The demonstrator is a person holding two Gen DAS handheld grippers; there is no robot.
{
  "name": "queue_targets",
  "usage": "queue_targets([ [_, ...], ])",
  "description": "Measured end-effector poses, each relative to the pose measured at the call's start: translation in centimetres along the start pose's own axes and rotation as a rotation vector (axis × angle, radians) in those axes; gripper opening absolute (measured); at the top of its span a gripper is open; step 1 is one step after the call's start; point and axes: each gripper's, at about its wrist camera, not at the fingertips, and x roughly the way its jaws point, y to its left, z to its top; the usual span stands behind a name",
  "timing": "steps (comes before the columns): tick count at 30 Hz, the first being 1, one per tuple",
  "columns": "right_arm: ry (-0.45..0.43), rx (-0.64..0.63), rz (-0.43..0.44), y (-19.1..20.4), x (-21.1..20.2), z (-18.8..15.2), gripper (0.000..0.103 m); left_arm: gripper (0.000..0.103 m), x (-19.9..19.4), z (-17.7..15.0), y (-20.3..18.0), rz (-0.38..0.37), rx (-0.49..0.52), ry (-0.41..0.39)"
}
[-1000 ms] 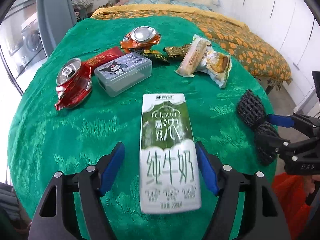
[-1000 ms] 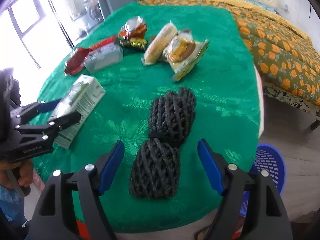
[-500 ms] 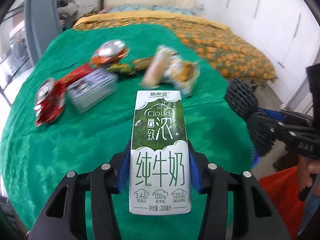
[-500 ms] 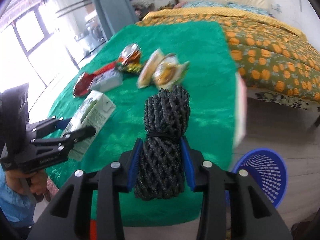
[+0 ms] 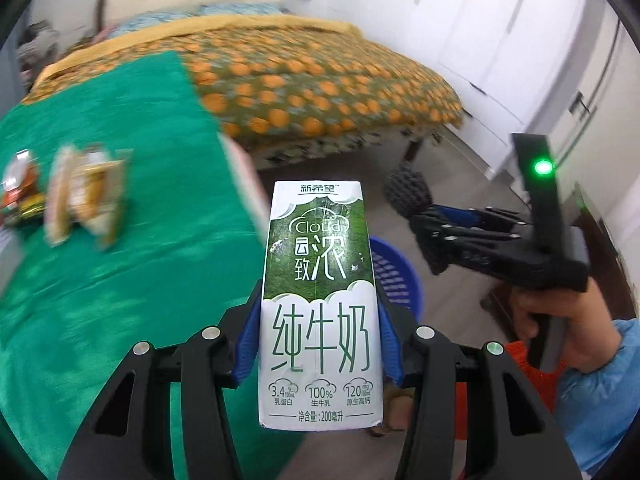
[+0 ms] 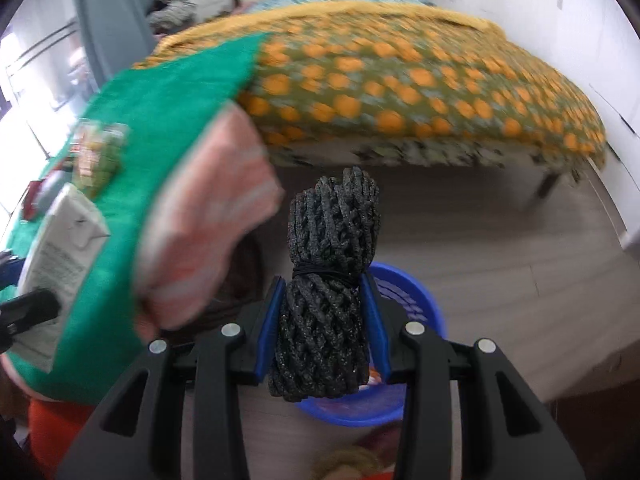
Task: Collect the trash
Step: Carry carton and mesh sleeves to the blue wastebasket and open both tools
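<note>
Over the bin (image 6: 416,304) at 6 o'clock, my right gripper (image 6: 322,312) pinches the soft, light net (image 6: 328,264) mid-bundle while my left gripper (image 5: 318,340) clamps the stiff carton (image 5: 320,300) by its lower sides.

Greens, oranges and blue about the room

The milk carton (image 5: 320,304) is green and white with green lettering; the net bundle (image 6: 326,284) is black; the basket (image 6: 404,304) is blue; the tablecloth (image 5: 120,240) is emerald green; the bedspread (image 6: 400,80) is olive, dotted with orange.
</note>
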Motion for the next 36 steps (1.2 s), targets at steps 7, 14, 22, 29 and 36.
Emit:
queue_targets([
  [7,0.062,0.107,0.016,-5.4,3.5,-1.4,0.038,0.050,9.2,0.7,-4.5,-0.033,0.014,0.102],
  [14,0.083,0.195,0.032,-8.7,5.0,-2.2,0.038,0.050,15.9,0.9,-5.5,-0.043,-0.016,0.153],
  [22,0.086,0.240,0.048,-10.4,6.5,-2.2,0.040,0.065,19.8,0.8,-4.8,-0.026,-0.040,0.160],
  [29,0.064,0.303,0.049,-11.8,6.3,-2.2,0.076,0.078,20.1,1.3,-4.1,-0.026,-0.084,0.149],
  [36,-0.062,0.279,-0.040,-9.9,2.3,-0.3,0.090,0.087,11.5,2.5,-5.5,-0.073,-0.056,-0.001],
])
